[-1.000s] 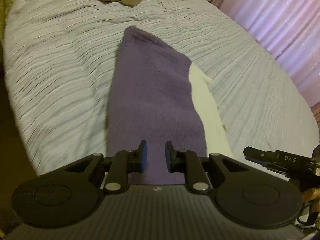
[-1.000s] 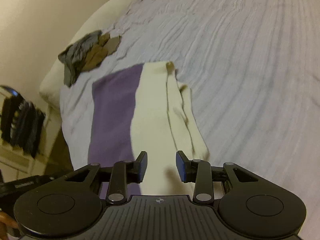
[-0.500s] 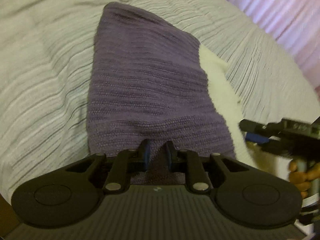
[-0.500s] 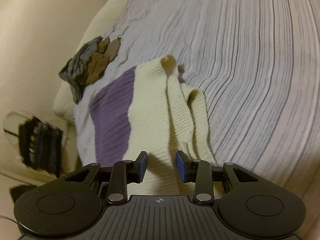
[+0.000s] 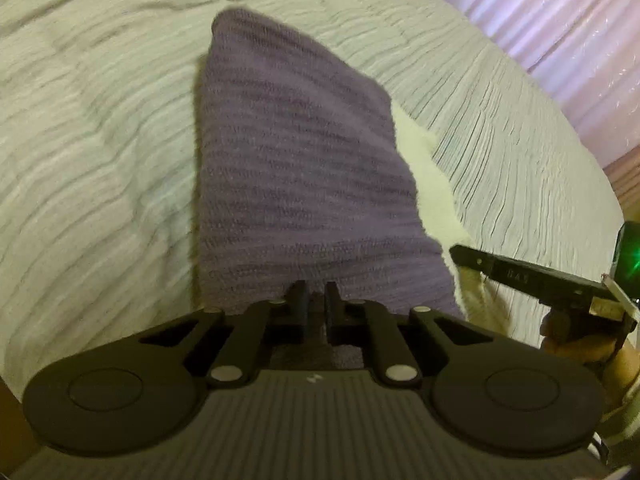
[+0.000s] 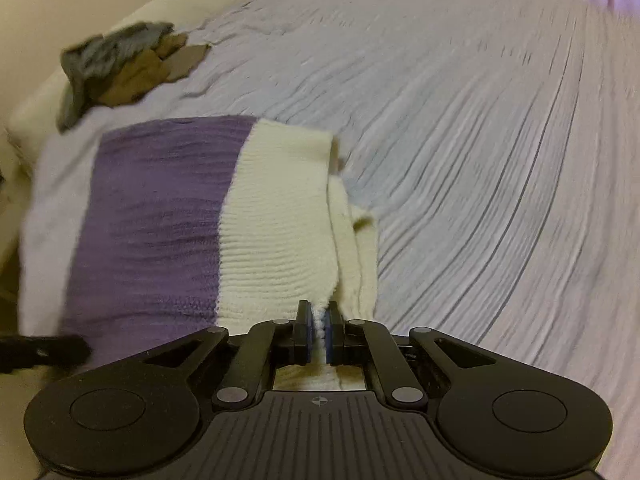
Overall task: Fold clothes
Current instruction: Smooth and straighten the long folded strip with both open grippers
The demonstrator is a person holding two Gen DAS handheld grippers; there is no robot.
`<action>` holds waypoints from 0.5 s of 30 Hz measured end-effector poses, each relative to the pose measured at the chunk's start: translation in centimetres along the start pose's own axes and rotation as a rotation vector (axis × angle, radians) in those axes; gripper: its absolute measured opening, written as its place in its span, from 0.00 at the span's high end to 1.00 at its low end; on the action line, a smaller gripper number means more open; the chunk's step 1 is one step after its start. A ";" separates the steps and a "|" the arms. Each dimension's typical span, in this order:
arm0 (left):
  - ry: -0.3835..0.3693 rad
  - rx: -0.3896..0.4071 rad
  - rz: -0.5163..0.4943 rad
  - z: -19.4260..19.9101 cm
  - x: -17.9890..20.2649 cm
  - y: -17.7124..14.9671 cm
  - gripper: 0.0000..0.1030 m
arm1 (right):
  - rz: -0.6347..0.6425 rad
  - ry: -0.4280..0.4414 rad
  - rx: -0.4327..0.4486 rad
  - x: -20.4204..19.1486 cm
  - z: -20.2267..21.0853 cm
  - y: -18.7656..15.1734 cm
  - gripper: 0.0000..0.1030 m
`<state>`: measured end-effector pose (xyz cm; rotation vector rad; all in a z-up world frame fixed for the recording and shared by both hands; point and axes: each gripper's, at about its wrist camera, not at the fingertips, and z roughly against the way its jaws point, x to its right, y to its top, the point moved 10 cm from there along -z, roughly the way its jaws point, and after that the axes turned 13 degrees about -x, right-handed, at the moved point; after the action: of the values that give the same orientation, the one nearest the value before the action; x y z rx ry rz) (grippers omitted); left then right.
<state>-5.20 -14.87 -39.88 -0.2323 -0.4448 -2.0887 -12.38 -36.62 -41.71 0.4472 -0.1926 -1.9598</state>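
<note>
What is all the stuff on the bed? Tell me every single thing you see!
Knitted purple and cream sweater: one, purple on one side and cream on the other, flat on the near part of the bed.
Crumpled grey and brown clothes pile: one heap, far edge of the bed.
Ribbed pale grey bedspread: one, covers the bed.
Shiny pink curtain: one, beside the bed.
Left gripper: one, black, fingers closed on the sweater's purple near edge, just been closing.
Right gripper: one, black with blue pads, pinching the cream near edge, just been closing.
Person's hand: one seen, holding the right gripper.
</note>
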 end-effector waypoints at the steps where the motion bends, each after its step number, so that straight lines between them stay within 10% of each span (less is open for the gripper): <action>1: 0.007 0.014 -0.012 0.6 0.1 0.2 0.90 | 0.019 -0.048 0.002 0.0 0.8 0.1 0.86; 4: -0.002 0.046 -0.037 1.8 0.8 0.9 0.90 | 0.049 -0.072 0.072 -1.8 3.7 0.3 0.51; 15: 0.096 -0.043 0.021 -4.4 0.3 0.6 0.87 | 0.126 0.004 -0.081 -4.1 -2.7 -1.7 0.58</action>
<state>-4.82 -17.09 -43.65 -0.1609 -0.3388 -2.0809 -11.28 -31.95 -43.85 0.3773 -0.1354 -1.8357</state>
